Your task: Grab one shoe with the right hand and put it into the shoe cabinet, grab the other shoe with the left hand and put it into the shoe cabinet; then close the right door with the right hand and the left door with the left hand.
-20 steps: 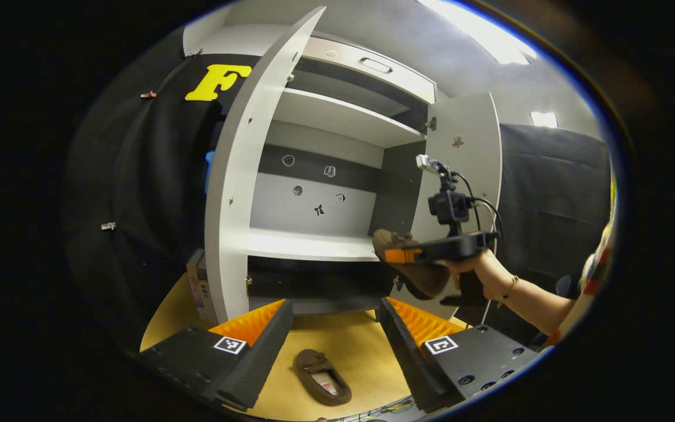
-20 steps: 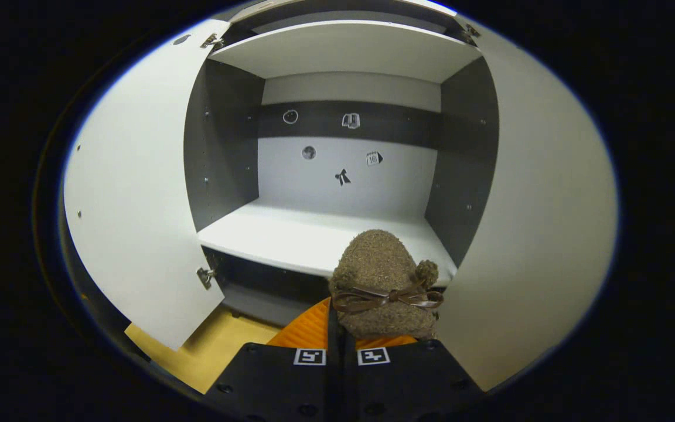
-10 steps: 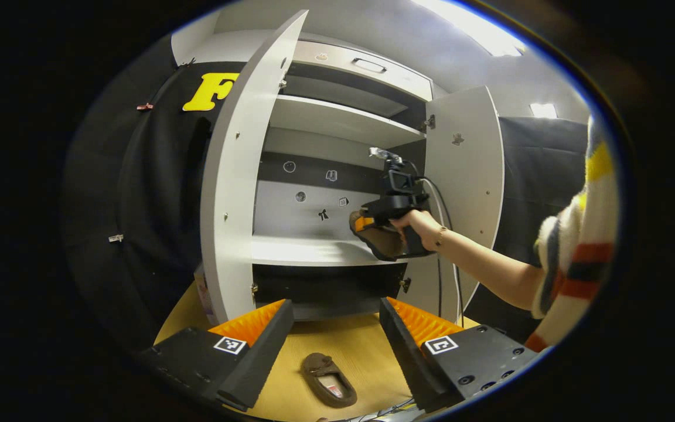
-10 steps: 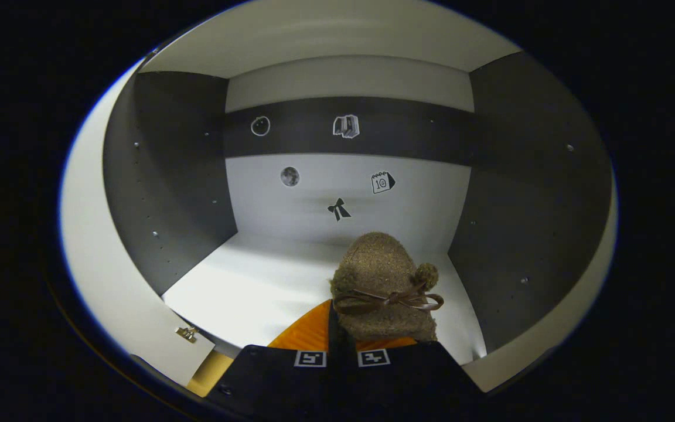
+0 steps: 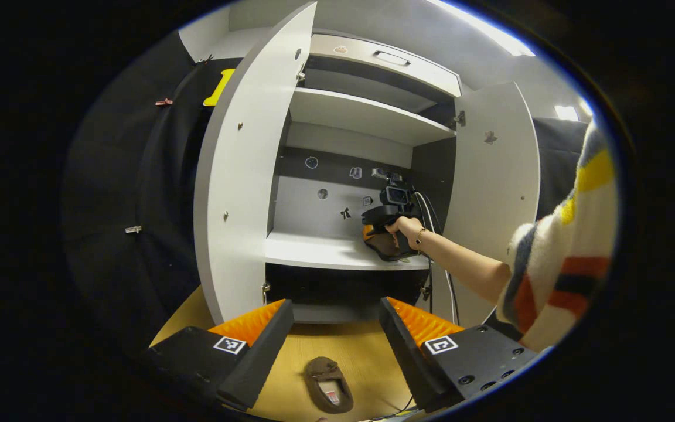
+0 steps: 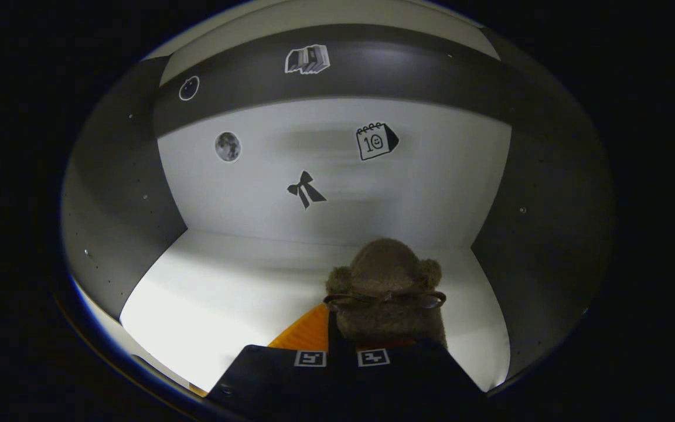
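Right gripper (image 6: 343, 340) fingers pinch a fuzzy brown bow-tied shoe (image 6: 385, 287), seemingly over the shelf (image 6: 226, 293); left gripper (image 5: 336, 328) fingers spread

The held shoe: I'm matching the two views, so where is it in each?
Left gripper view: held shoe right of centre, over the shelf's right end.
Right gripper view: bottom centre, in the right gripper.
Shared landmark: the bow sticker.
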`<state>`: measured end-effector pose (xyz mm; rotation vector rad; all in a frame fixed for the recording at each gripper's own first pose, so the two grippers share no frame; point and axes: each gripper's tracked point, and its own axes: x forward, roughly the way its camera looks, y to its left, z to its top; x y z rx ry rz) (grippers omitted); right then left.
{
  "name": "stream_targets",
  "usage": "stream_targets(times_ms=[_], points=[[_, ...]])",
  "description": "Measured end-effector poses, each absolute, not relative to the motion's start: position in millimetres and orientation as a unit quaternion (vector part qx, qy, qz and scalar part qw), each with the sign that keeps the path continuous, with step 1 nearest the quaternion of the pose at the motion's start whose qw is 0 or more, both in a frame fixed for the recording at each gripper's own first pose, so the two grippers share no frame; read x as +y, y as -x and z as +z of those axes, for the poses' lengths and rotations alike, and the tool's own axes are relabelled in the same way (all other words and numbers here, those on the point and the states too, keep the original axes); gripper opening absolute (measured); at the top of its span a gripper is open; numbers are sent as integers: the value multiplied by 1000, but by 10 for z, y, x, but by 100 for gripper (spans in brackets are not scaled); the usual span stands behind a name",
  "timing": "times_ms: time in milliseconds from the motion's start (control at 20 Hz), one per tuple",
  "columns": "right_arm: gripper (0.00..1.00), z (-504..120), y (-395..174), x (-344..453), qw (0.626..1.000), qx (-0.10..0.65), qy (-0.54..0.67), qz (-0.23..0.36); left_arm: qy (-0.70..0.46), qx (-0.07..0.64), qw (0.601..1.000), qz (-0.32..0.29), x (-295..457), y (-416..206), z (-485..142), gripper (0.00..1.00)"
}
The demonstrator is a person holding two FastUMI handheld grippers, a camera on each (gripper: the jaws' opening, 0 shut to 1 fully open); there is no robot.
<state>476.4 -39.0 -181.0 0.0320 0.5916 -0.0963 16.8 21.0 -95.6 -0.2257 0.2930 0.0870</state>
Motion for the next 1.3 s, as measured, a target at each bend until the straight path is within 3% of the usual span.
stream_targets(times_ms=[100,150,250,300,350,450,500,800,1300], points=[[6,-1870,-4706,-341,951,304,-27,-36,116,148,981,50,202,-195,-966,94],[12,-1872,-4709,-309,951,305,-33,-26,119,145,981,49,181,-212,-949,95],[39,-1857,-4648,-211,952,305,-29,-12,116,141,982,44,144,-239,-916,94],[58,-1838,-4607,-174,953,303,-20,-8,111,140,983,42,124,-240,-901,94],[64,-1797,-4545,-115,954,300,-17,-3,104,139,984,40,112,-228,-884,94],[92,-1675,-4419,1,959,282,-13,6,93,137,985,39,113,-179,-861,94],[98,-1590,-4342,-1,962,273,-6,2,92,136,986,39,117,-152,-861,94],[99,-1128,-3582,36,978,207,-3,16,107,131,985,22,102,68,-1011,94],[98,-329,-1586,-88,1000,21,0,19,145,212,966,-27,-156,247,-2442,94]])
